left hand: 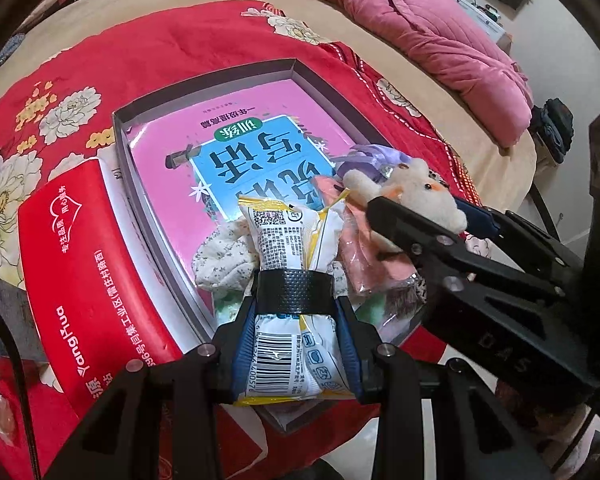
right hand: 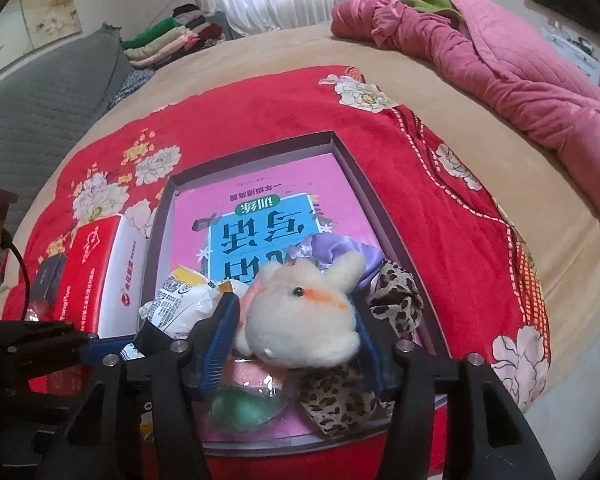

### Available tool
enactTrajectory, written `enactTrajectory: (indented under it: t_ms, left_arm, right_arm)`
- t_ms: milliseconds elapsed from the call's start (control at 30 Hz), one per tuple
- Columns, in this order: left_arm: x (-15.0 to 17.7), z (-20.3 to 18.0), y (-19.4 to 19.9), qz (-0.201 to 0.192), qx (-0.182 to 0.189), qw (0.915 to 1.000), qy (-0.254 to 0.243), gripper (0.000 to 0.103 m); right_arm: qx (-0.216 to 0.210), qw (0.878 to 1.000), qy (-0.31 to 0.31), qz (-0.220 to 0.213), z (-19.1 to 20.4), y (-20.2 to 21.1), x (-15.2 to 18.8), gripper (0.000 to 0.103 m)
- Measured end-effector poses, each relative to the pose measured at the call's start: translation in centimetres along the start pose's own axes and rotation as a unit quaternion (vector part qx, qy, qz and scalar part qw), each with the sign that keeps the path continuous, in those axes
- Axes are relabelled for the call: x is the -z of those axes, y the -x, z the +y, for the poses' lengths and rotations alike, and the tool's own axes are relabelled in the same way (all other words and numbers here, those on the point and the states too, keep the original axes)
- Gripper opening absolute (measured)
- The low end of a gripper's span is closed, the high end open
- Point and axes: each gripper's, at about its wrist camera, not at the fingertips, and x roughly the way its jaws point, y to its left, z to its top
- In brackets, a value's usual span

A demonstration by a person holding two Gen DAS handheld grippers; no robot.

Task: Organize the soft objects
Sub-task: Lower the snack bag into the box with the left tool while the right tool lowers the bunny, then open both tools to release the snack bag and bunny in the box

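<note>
My left gripper (left hand: 296, 312) has its jaws clamped on a white and yellow snack packet (left hand: 288, 248), low in the centre of the left view. My right gripper (right hand: 296, 332) has its jaws clamped on a cream plush toy (right hand: 304, 316), lower centre of the right view. Both hang over the near end of a shallow box (right hand: 340, 148) holding a pink book (right hand: 260, 216), on the red floral blanket (right hand: 440, 208).
</note>
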Motion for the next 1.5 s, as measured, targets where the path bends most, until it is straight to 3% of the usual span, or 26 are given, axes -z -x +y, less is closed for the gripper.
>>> enactTrajectory:
  t_ms: [333, 400, 1000, 1500]
  left_arm:
    - [0.0, -0.2, 0.1, 0.003, 0.013, 0.9999, 0.0, 0.039]
    - [0.0, -0.4, 0.1, 0.002, 0.009, 0.9999, -0.005, 0.039]
    - [0.3, -0.5, 1.6, -0.01, -0.006, 0.9998, -0.014, 0.039]
    - [1.6, -0.5, 5.3, -0.04, -0.02, 0.9988, -0.02, 0.047]
  right_arm:
    - [0.005, 1.0, -0.014, -0.01, -0.8, 2.2, 0.5, 0.06]
    - [0.005, 1.0, -0.018, -0.009, -1.0, 2.5, 0.6, 0.075]
    - [0.017, 0.999, -0.027, -0.036, -1.3, 5.9, 0.9, 0.075]
    - [0.052, 0.996, -0.029, -0.063, -0.3, 8.5, 1.6, 0.075]
